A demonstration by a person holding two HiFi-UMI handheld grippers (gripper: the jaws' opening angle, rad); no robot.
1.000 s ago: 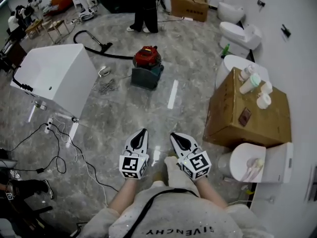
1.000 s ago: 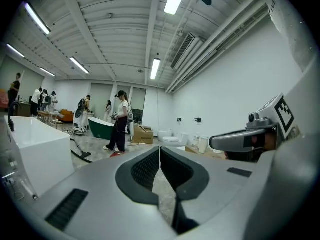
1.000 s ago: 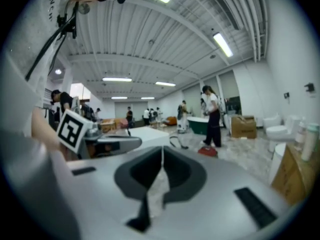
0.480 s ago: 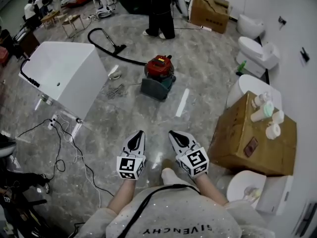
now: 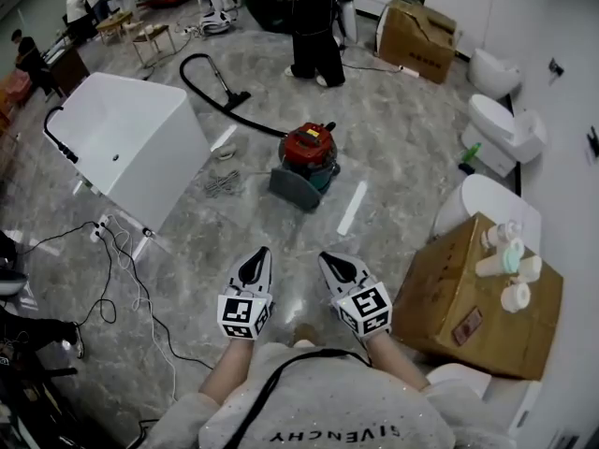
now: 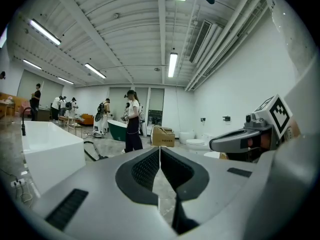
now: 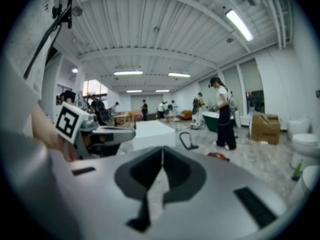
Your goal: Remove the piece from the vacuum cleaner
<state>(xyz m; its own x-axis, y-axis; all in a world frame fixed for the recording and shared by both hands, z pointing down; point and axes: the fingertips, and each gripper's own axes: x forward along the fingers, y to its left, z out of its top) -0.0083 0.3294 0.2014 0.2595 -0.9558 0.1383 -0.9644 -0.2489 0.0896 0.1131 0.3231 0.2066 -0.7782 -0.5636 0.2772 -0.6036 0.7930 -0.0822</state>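
Left tongs and right tongs are both closed and empty, well apart from the vacuum cleaner

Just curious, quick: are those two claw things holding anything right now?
Left gripper: closed, holding nothing.
Right gripper: closed, holding nothing.

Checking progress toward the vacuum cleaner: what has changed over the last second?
The person has walked forward. The red canister vacuum cleaner now sits lower in the head view, nearer the grippers, and the brown cardboard box has slid down and to the right. Nothing was taken hold of or let go. The left gripper and right gripper stay shut, empty and side by side.
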